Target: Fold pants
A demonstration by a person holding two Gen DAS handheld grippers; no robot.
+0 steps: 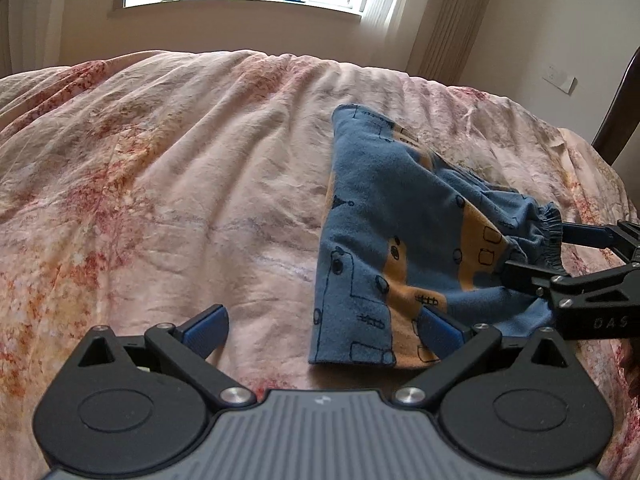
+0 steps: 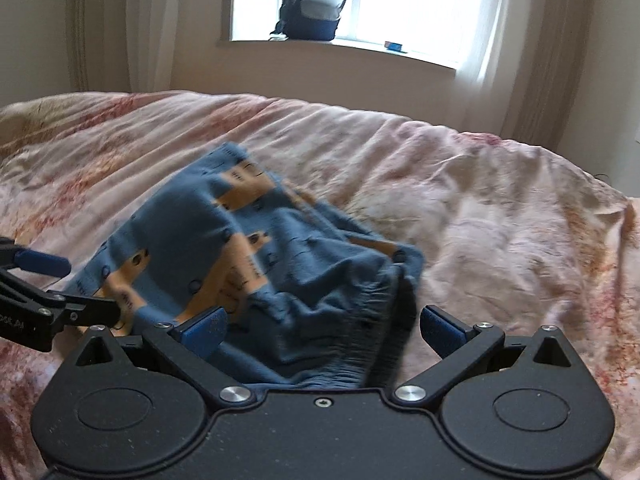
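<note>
Small blue pants [image 1: 384, 236] with orange patches and black drawings lie bunched on the bed, right of centre in the left wrist view. My left gripper [image 1: 322, 330] is open; its right finger [image 1: 440, 330] rests at the pants' near hem. My right gripper [image 2: 322, 328] is open, with the gathered elastic waistband [image 2: 360, 320] lying between its spread fingers. The pants [image 2: 240, 240] are rumpled, the leg end pointing away toward the window. The right gripper also shows in the left wrist view [image 1: 560, 256] at the waistband. The left gripper shows in the right wrist view [image 2: 60, 284] at the left edge.
The bed is covered by a wrinkled pink floral sheet [image 1: 160, 180]. A backpack [image 2: 312, 8] stands on the window sill behind the bed. A dark wooden chair or bed post [image 1: 616, 120] is at the right edge.
</note>
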